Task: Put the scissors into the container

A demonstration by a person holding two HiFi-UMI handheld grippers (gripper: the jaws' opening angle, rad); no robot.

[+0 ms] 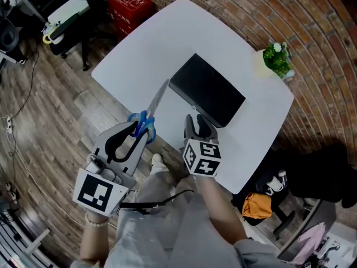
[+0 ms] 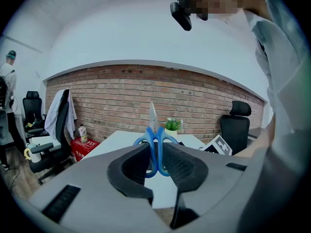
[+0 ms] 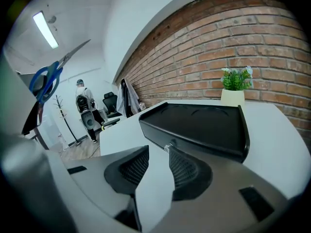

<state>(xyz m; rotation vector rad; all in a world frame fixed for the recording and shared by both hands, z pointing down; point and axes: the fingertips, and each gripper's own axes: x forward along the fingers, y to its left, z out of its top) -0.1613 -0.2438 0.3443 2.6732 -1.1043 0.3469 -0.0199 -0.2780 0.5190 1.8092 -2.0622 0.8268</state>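
**Scissors [image 1: 149,115] clamped in my left gripper [image 1: 140,128], outside the container [image 1: 207,90]**

White table [image 1: 167,43] takes up the middle of the head view. It sits cornerwise on a wood floor [image 1: 50,110], with a curved brick wall [image 1: 234,4] beyond it.

On the table lies the container: black, shallow, rectangular, open side up.

My left gripper hangs at the table's near edge, out to the left of the container. Its jaws are pressed in on the blue handle loops, and the left gripper view shows those loops pinched tight between them.

My right gripper [image 1: 199,126] sits low, right at the container's near corner. Its jaws are a little apart and hold nothing, with only bare tabletop showing in the gap. Whether the tips touch the container's rim, I can't tell.

On to the scissors: the blades are closed together and point up and away from me, toward the container's left corner. They are held in the air, clear of the container. In the right gripper view they show high at the left, tilted, blade tip uppermost.

Smallest of all is a green plant [image 1: 277,57] in a pale pot at the table's far right corner, well apart from the container.
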